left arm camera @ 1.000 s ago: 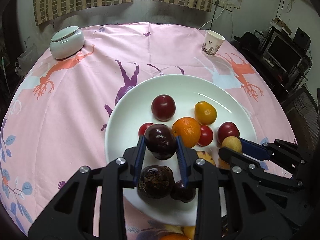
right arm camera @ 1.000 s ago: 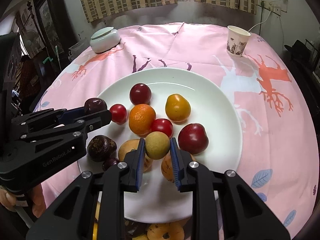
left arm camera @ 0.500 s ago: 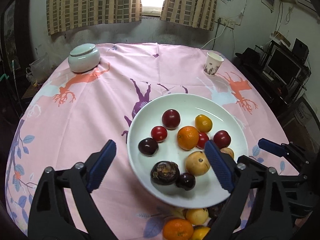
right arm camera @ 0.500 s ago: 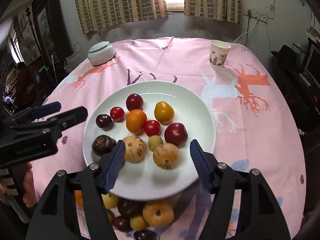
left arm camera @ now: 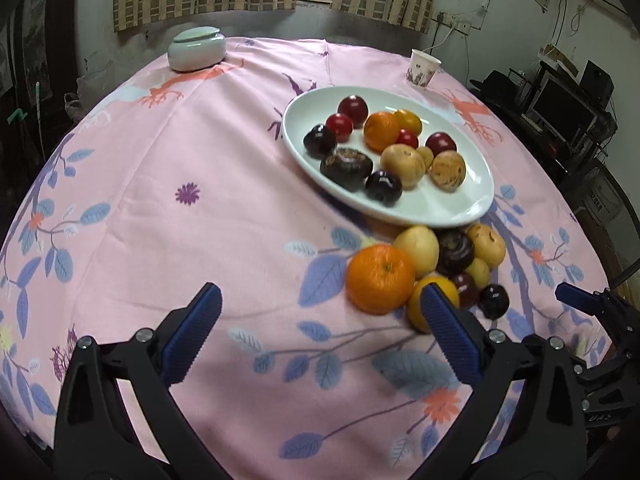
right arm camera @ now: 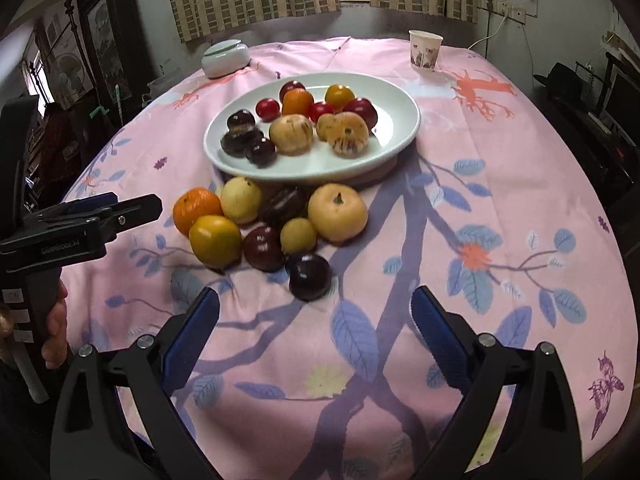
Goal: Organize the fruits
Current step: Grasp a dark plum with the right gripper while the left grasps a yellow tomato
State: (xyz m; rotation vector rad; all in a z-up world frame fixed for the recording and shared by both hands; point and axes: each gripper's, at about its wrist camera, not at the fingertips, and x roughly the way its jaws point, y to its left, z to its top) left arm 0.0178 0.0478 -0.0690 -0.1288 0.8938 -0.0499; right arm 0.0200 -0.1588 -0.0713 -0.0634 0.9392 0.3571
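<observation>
Where tongs (right arm camera: 315,314) gape, plum (right arm camera: 309,276) just ahead

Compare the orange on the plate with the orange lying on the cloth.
The plate orange sits on the white plate, hemmed in by other fruit on all sides; the cloth orange lies on the pink tablecloth at the left edge of the loose pile, its left side free. The cloth orange lies nearer both open grippers, next to the left gripper; the plate orange is farther back. Both are round, bright orange and ungripped.
</observation>
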